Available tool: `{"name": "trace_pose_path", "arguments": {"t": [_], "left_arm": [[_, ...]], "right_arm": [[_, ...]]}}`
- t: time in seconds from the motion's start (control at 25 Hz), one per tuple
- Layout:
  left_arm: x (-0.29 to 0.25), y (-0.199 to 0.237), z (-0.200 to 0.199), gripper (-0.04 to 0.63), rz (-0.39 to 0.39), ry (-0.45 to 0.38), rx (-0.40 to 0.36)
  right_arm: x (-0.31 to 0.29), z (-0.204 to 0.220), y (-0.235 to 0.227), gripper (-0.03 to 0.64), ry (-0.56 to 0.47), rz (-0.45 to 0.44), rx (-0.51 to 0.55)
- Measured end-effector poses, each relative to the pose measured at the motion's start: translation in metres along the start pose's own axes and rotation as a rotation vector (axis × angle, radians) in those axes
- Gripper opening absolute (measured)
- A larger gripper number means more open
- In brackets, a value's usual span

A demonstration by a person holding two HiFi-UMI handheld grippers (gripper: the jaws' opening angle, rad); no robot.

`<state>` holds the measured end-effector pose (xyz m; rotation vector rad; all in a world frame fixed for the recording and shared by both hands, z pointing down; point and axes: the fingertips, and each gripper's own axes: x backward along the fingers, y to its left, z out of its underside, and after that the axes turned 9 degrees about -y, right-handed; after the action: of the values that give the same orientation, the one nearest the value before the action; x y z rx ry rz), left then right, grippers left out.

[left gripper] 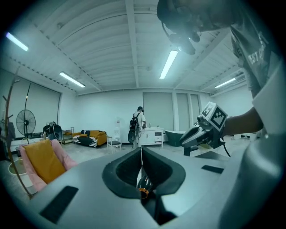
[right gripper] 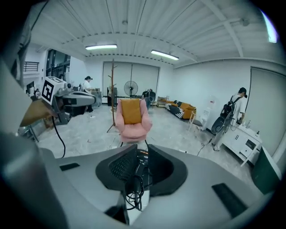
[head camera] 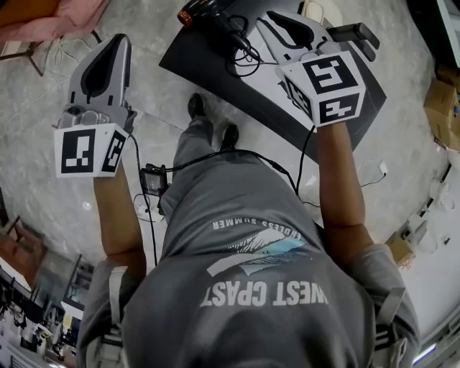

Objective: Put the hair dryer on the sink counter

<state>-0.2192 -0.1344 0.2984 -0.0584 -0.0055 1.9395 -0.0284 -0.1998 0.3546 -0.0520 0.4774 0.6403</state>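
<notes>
The right tongs point(right gripper: 138, 155) were clamped on the hair dryer point(right gripper: 134, 174), whose long axis ran forward along their line, orange nozzle point(head camera: 186, 14) leading, over the dark tabletop point(head camera: 215, 75), while the left tongs point(left gripper: 141, 154), closed and empty, stood well apart.

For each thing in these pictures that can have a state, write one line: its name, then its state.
left gripper: shut, empty.
right gripper: shut on the hair dryer.
hair dryer: gripped between the jaws, cord looped below.
ceiling lights: on.
</notes>
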Motion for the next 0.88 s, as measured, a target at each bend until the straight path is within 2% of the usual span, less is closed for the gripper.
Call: {"name": "trace_pose_path", "arguments": {"t": [0.28, 0.56, 0.88], "left_arm": [[0.019, -0.030, -0.034, 0.021, 0.029, -0.039, -0.036], [0.051, -0.065, -0.061, 0.021, 0.048, -0.057, -0.056], [0.079, -0.094, -0.075, 0.021, 0.065, -0.079, -0.074]], "right_arm": [[0.059, -0.050, 0.013, 0.077, -0.181, 0.010, -0.018], [0.126, -0.088, 0.031, 0.029, -0.312, 0.016, -0.011], [0.171, -0.104, 0.056, 0.028, -0.387, -0.006, 0.002]]}}
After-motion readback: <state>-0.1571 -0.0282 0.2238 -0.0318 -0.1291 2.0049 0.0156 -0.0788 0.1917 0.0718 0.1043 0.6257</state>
